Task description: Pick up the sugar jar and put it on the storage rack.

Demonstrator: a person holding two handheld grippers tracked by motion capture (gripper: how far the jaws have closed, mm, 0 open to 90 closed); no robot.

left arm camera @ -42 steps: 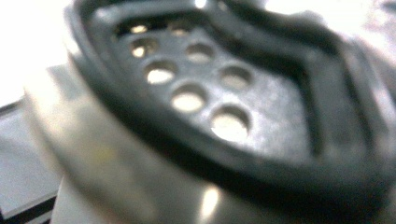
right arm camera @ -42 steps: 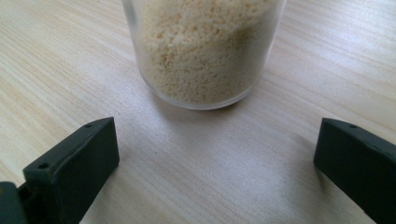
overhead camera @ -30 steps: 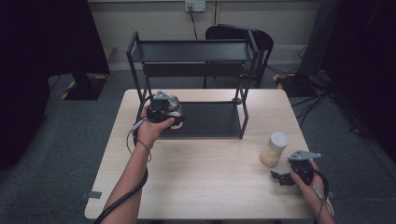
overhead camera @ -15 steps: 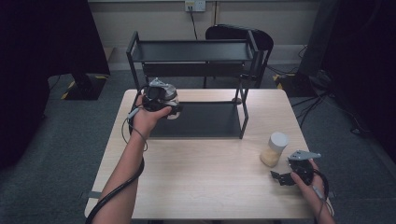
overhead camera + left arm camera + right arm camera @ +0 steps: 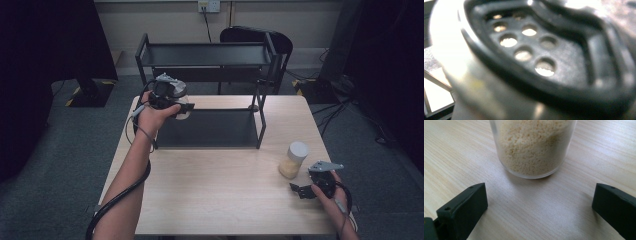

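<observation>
A carrying step is shown. At the left, the left gripper (image 5: 172, 102) is held raised at the front left corner of the black two-tier rack (image 5: 205, 54), its jaws clamped on a shaker jar (image 5: 181, 106). In the left gripper view the jar's perforated black shaker cap (image 5: 544, 57) is seen pressed close against the camera; the contents cannot be made out. The jar is carried clear of the wooden table (image 5: 220, 200), roughly level with the gap between the two shelves. It is judged that a shelf is the intended place. The next move would then call for the jar to be steered past the rack's left upright post (image 5: 144, 60) and set down upright before the grip is released; that post and the upper shelf edge are the obstacles nearest the load.

At the right, a clear jar of pale granules (image 5: 293, 160), white-lidded, stands on the table well apart from the rack. Just beside it the right gripper (image 5: 303, 190) is rested low, jaws spread wide and empty, the jar's base (image 5: 534, 157) lying ahead of them, untouched. A dark chair (image 5: 255, 36) stands behind the rack.
</observation>
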